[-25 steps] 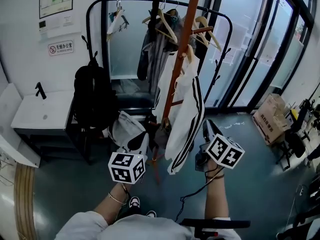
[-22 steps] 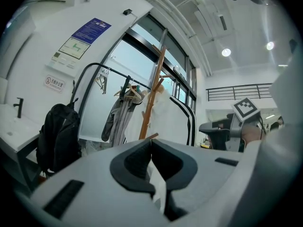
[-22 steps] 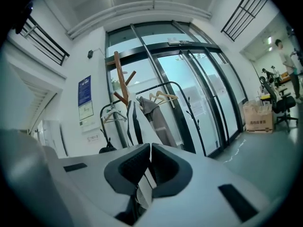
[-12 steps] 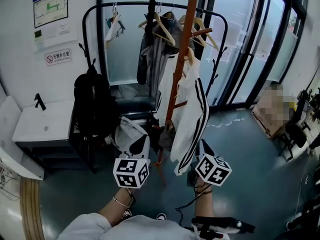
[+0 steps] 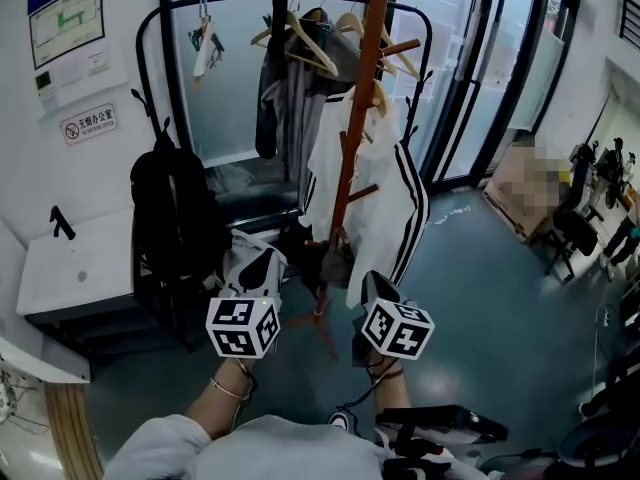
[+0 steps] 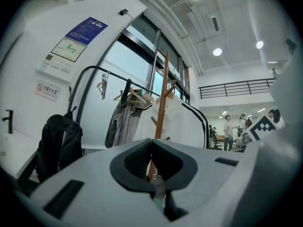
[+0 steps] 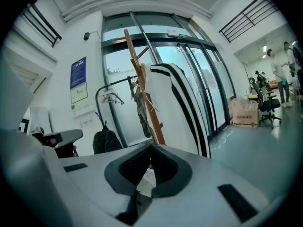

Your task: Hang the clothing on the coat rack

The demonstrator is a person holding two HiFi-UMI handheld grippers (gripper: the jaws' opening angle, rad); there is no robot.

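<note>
since a second ago the right gripper (image 5: 371, 284) has dropped lower and come in toward the middle of the head view, and the left gripper (image 5: 262, 264) has shifted a bit too – the whole rack now sits further left in that view.

white jacket with black stripes (image 5: 385, 203) hangs from high up on the orange-brown coat stand pole (image 5: 352, 138), draped down the pole's right side, hem well off the floor. neither gripper has hold of it.

right gripper: jaws clenched tip to tip in its own view, nothing pinched between them; the jacket fills the space straight ahead, beyond the tips. in the head view the tip overlaps the jacket's lower hem, contact can't be told.

left gripper: jaws also pressed together and empty, pointing level at the pole and jacket from the left, apart from both.

behind the stand – black rail rack (image 5: 160, 68) with wooden hangers (image 5: 300, 48) and grey garments (image 5: 290, 98) on the rail. black backpack (image 5: 170, 218) hangs on the rack's left side. white cabinet (image 5: 60, 278) against the left wall, glass doors (image 5: 480, 68) at the back right.
</note>
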